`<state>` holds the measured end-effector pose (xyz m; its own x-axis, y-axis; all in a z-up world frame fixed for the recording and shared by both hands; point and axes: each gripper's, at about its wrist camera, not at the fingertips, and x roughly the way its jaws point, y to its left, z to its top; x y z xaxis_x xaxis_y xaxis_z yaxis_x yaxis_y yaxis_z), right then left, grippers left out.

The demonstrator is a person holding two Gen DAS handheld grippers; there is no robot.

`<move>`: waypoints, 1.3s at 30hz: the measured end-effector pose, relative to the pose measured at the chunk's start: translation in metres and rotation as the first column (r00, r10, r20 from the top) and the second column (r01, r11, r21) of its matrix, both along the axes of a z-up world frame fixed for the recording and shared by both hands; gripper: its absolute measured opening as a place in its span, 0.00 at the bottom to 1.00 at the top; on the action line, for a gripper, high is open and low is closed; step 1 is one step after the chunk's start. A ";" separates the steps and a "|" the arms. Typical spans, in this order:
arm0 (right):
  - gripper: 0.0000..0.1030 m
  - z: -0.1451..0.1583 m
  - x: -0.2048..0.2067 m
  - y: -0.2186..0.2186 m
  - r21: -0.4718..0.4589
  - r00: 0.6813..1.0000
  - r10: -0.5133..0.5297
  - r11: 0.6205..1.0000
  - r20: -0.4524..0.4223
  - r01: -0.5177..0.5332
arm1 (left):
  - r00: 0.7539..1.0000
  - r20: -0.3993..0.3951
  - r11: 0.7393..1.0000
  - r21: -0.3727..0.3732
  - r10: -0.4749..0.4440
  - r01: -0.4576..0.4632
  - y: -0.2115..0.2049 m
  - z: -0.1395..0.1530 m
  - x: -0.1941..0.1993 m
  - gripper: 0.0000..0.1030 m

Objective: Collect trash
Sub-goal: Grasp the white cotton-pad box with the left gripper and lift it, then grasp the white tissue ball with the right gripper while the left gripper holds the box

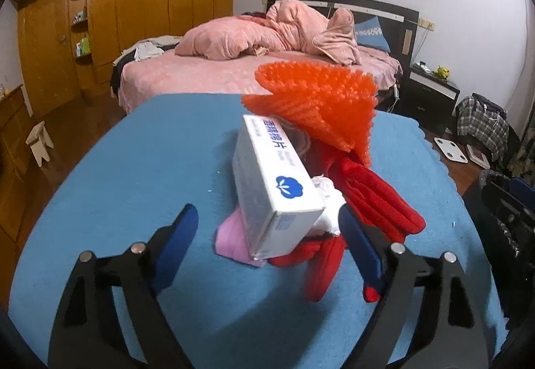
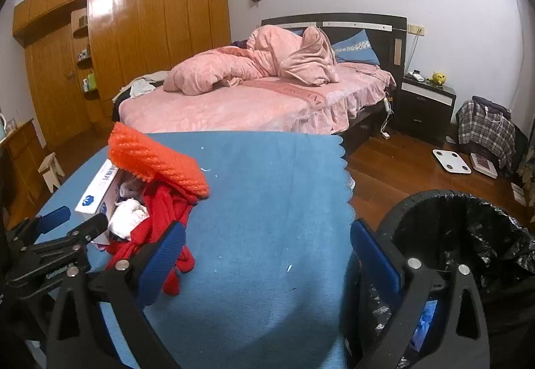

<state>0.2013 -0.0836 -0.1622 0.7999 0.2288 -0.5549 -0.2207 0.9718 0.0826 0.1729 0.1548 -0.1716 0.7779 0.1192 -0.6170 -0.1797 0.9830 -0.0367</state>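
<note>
A pile lies on the blue table cloth [image 1: 133,168]: a white box with a blue cotton logo [image 1: 277,181], an orange foam net [image 1: 321,104], a red cloth [image 1: 378,198], a crumpled white tissue [image 1: 329,201] and a pink piece [image 1: 234,235]. My left gripper [image 1: 267,216] is open around the near end of the box; its left pad stands clear of the box and its right pad sits by the tissue. The right wrist view shows the same pile at the left, with the box [image 2: 97,188], the net [image 2: 160,161] and the left gripper [image 2: 78,218]. My right gripper [image 2: 267,230] is open over bare cloth.
A bin lined with a black bag [image 2: 468,225] stands at the table's right, beside my right gripper. Behind the table are a pink bed [image 2: 250,101], a dark nightstand [image 2: 424,104], a white scale on the wood floor [image 2: 451,161], a small stool [image 2: 51,170] and wooden wardrobes.
</note>
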 end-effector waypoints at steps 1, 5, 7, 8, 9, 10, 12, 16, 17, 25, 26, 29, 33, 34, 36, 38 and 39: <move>0.94 -0.001 0.001 0.001 -0.003 1.000 0.001 1.000 -0.003 -0.001 | 1.000 -0.005 1.000 -0.008 0.000 0.000 0.001 -0.001 0.002 0.77; 0.94 -0.004 0.003 0.003 -0.015 1.000 0.009 1.000 -0.008 -0.009 | 1.000 -0.011 0.999 -0.043 0.004 -0.004 0.008 -0.003 0.007 0.64; 0.94 -0.004 0.003 0.005 -0.019 1.000 0.011 1.000 -0.007 -0.011 | 1.000 -0.003 0.998 -0.055 0.011 -0.011 0.012 -0.003 0.006 0.61; 0.94 -0.004 0.003 0.006 -0.021 1.000 0.014 1.000 -0.008 -0.014 | 1.000 -0.002 0.998 -0.058 0.012 -0.013 0.013 -0.004 0.006 0.58; 0.94 -0.006 0.003 0.006 -0.021 1.000 0.016 1.000 -0.009 -0.016 | 1.000 -0.004 0.998 -0.065 0.010 -0.010 0.015 -0.004 0.006 0.56; 0.94 -0.006 0.004 0.006 -0.022 1.000 0.018 1.000 -0.011 -0.018 | 1.000 -0.007 0.998 -0.069 0.008 -0.008 0.015 -0.005 0.009 0.55; 0.94 -0.007 0.005 0.008 -0.024 1.000 0.023 0.999 -0.015 -0.023 | 1.000 -0.015 0.998 -0.070 0.004 -0.005 0.014 -0.006 0.012 0.55; 0.94 -0.007 0.005 0.009 -0.028 0.999 0.029 0.999 -0.016 -0.030 | 1.000 -0.026 0.997 -0.077 -0.004 0.002 0.013 -0.008 0.023 0.55; 0.94 -0.007 0.005 0.009 -0.029 0.999 0.030 0.999 -0.017 -0.030 | 1.000 -0.027 0.997 -0.080 -0.006 0.004 0.013 -0.008 0.025 0.53; 0.88 -0.007 0.006 0.012 -0.021 0.999 0.038 0.999 -0.026 -0.038 | 1.000 -0.009 0.993 -0.120 -0.008 0.007 0.023 -0.006 0.023 0.28; 0.88 -0.006 0.006 0.013 -0.017 0.999 0.041 0.999 -0.027 -0.041 | 1.000 0.004 0.992 -0.124 -0.009 0.010 0.025 -0.004 0.019 0.28; 0.84 -0.003 0.007 0.019 -0.004 0.998 0.058 0.998 -0.025 -0.058 | 0.999 0.032 0.995 -0.101 -0.013 0.016 0.030 0.003 0.006 0.28; 0.78 0.001 0.006 0.034 0.018 0.994 0.105 0.994 -0.023 -0.104 | 0.999 0.050 0.996 -0.092 0.019 -0.014 0.046 0.011 -0.014 0.28; 0.77 0.001 0.005 0.039 0.021 0.993 0.116 0.993 -0.022 -0.116 | 0.998 0.051 0.996 -0.089 0.030 -0.026 0.051 0.012 -0.018 0.28; 0.75 0.002 0.005 0.050 0.032 0.989 0.144 0.989 -0.022 -0.144 | 0.998 0.047 0.996 -0.071 0.050 -0.047 0.060 0.013 -0.026 0.28; 0.73 0.002 0.004 0.059 0.043 0.986 0.164 0.986 -0.025 -0.163 | 0.997 0.029 0.997 -0.047 0.067 -0.065 0.067 0.011 -0.029 0.28; 0.72 0.001 0.004 0.066 0.049 0.984 0.174 0.984 -0.027 -0.172 | 0.997 0.019 0.996 -0.039 0.075 -0.074 0.070 0.009 -0.030 0.28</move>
<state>0.2055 -0.0180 -0.1608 0.7284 0.3885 -0.5644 -0.3820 0.9141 0.1362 0.1434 0.2252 -0.1626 0.7803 0.1540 -0.6061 -0.2515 0.9647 -0.0787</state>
